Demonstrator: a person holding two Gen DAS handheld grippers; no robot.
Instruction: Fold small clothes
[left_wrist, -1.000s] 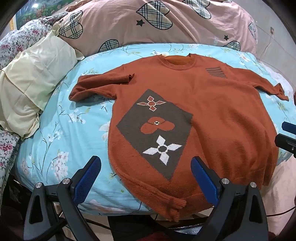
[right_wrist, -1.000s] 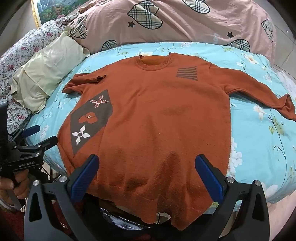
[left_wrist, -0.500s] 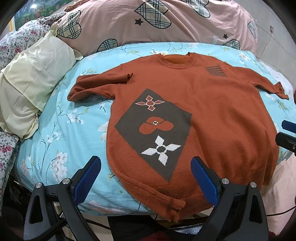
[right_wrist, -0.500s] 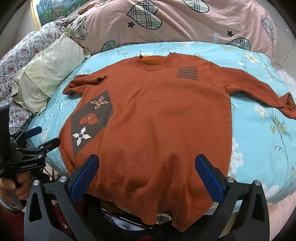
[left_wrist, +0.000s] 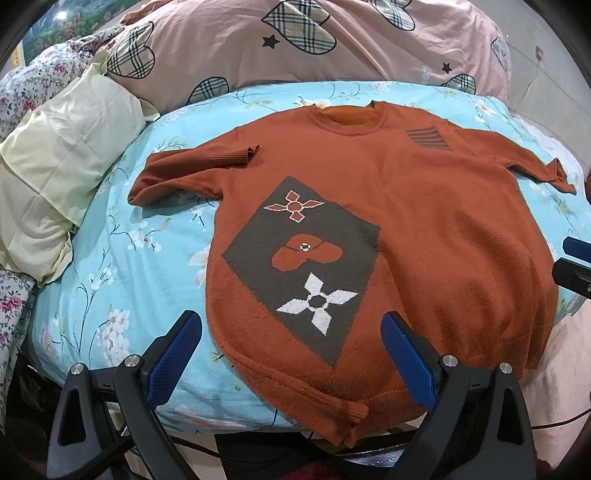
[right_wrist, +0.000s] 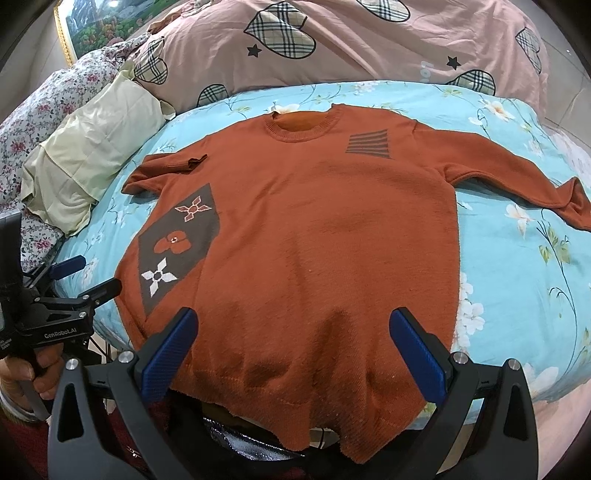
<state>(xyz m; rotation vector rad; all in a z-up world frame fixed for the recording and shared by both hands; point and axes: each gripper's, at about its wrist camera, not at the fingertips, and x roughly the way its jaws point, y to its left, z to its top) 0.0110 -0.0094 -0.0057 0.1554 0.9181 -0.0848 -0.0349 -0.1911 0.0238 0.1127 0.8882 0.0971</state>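
An orange knit sweater (left_wrist: 424, 229) lies flat, front up, on the light blue floral bedspread (left_wrist: 122, 280). It has a dark diamond patch with flower motifs (left_wrist: 303, 258) and a striped chest patch (right_wrist: 369, 144). Its left sleeve is folded back on itself (left_wrist: 192, 166); the right sleeve stretches out (right_wrist: 517, 181). My left gripper (left_wrist: 291, 354) is open and empty, hovering over the hem's left corner. My right gripper (right_wrist: 295, 350) is open and empty over the sweater (right_wrist: 317, 236) near the hem's middle. The left gripper also shows in the right wrist view (right_wrist: 85, 277).
A pink duvet with plaid hearts (left_wrist: 332, 40) lies along the back of the bed. A cream pillow (left_wrist: 62, 155) and a floral one (right_wrist: 48, 110) sit at the left. The sweater's hem hangs over the bed's front edge (right_wrist: 332, 424).
Both grippers have drifted slightly; the sweater sits a little lower and leftward in the left wrist view. Nothing was grasped, and the sweater lies as before.
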